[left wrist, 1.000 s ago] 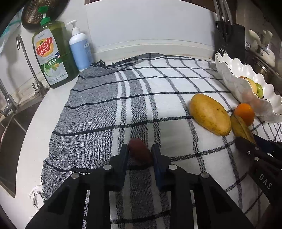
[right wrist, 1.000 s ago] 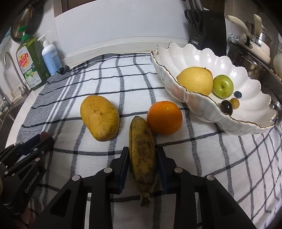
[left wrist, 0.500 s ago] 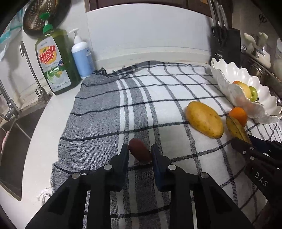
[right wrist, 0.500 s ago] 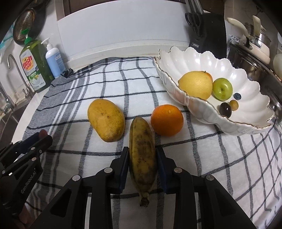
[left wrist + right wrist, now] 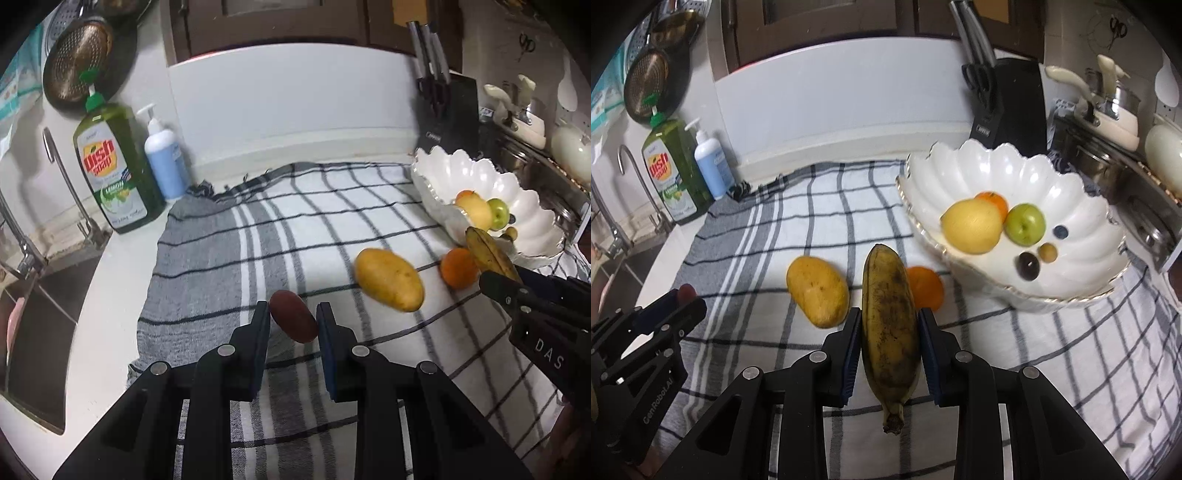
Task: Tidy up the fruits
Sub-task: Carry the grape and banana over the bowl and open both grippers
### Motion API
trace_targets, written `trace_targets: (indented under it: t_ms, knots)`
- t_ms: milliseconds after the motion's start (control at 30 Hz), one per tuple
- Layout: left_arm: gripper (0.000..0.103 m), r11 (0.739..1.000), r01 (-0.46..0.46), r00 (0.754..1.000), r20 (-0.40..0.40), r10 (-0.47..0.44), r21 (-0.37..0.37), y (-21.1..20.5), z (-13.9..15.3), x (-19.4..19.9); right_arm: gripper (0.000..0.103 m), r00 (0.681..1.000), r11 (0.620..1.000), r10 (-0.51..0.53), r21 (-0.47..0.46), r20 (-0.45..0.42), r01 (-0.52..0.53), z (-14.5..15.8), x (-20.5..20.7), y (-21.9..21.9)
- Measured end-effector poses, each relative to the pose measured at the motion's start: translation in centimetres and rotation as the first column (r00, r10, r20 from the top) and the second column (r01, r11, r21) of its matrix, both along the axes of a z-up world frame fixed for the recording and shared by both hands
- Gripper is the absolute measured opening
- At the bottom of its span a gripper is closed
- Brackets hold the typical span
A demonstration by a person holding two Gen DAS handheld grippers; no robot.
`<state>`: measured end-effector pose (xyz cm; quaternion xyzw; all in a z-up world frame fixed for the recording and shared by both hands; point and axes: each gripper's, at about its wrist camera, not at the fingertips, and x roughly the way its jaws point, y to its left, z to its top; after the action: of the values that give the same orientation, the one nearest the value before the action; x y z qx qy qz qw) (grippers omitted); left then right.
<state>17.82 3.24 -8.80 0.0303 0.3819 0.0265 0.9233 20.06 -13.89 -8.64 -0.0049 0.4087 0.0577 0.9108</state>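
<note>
My left gripper [image 5: 291, 317] is shut on a small dark red fruit [image 5: 293, 320], held above the checked cloth [image 5: 321, 218]. My right gripper [image 5: 888, 326] is shut on a spotted yellow banana [image 5: 889, 332], also off the cloth; it shows at the right of the left wrist view as the banana [image 5: 489, 253]. A mango [image 5: 817, 291] and an orange [image 5: 925, 288] lie on the cloth just left of a white scalloped bowl [image 5: 997, 173]. The bowl holds a yellow fruit [image 5: 971, 225], a green apple [image 5: 1024, 224], an orange and three small fruits.
A green dish soap bottle [image 5: 110, 173] and a blue pump bottle [image 5: 164, 162] stand at the back left beside a sink [image 5: 33, 314] and tap. A black knife block [image 5: 1008, 99] and pots [image 5: 1108, 122] stand behind and to the right of the bowl.
Both grippers have risen, lifting the red fruit and the banana off the cloth; the counter and bowl now look farther away. The mango and orange stay put.
</note>
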Motion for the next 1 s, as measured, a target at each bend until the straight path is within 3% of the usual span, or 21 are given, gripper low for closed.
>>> trace_targets:
  t_ms: [533,1000]
  knots:
    - [0.026,0.991,0.129,0.99,0.055,-0.13,0.02,-6.2,4.4,1.6,0.031,0.992,0.995,-0.103,0.014,0.075,0.102,4.5,0.0,-5.9]
    - [0.026,0.968,0.249,0.966,0.06,-0.25,0.021,-12.7,6.2,4.8,0.031,0.974,0.98,-0.197,0.002,0.11,0.198,6.6,1.5,-12.3]
